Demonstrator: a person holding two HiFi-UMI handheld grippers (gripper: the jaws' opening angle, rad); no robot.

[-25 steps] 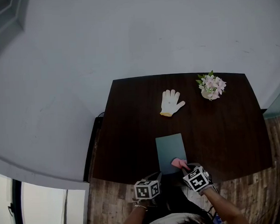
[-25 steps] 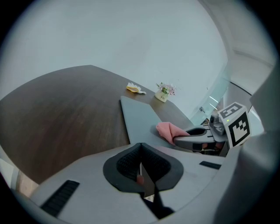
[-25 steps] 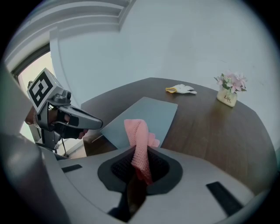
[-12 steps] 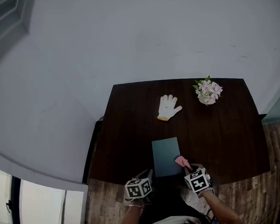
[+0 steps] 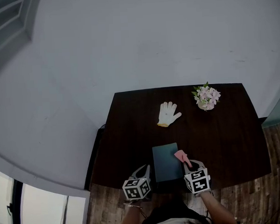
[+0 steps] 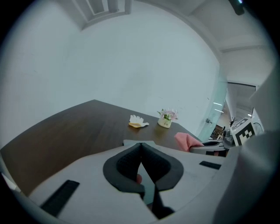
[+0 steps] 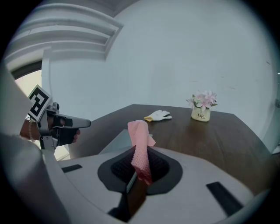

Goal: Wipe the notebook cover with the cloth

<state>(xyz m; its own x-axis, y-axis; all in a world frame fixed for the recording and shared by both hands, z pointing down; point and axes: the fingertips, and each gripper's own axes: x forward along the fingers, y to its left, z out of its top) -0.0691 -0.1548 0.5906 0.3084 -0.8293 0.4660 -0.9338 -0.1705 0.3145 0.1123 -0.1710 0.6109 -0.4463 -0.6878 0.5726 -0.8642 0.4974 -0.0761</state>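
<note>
A dark teal notebook (image 5: 165,160) lies flat near the front edge of the dark wooden table (image 5: 225,137). A pink cloth (image 5: 181,155) stands up out of my right gripper (image 5: 188,165), which is shut on it; the cloth hangs at the notebook's right edge. In the right gripper view the cloth (image 7: 140,140) rises from the jaws, with the notebook (image 7: 117,141) behind it. My left gripper (image 5: 145,170) is shut at the notebook's near left corner. In the left gripper view its tips (image 6: 141,145) meet just before the notebook (image 6: 139,142); I cannot tell whether they touch it.
A white work glove (image 5: 168,113) lies further back on the table. A small pot of pink flowers (image 5: 205,97) stands at the back right. A pale wall lies beyond the table, and wood-plank floor (image 5: 257,196) runs along its front.
The head view has shifted, so the table sits lower in the picture. The cloth in the right gripper has moved from the notebook's near right corner further along its right edge. The left gripper stays at the near left corner.
</note>
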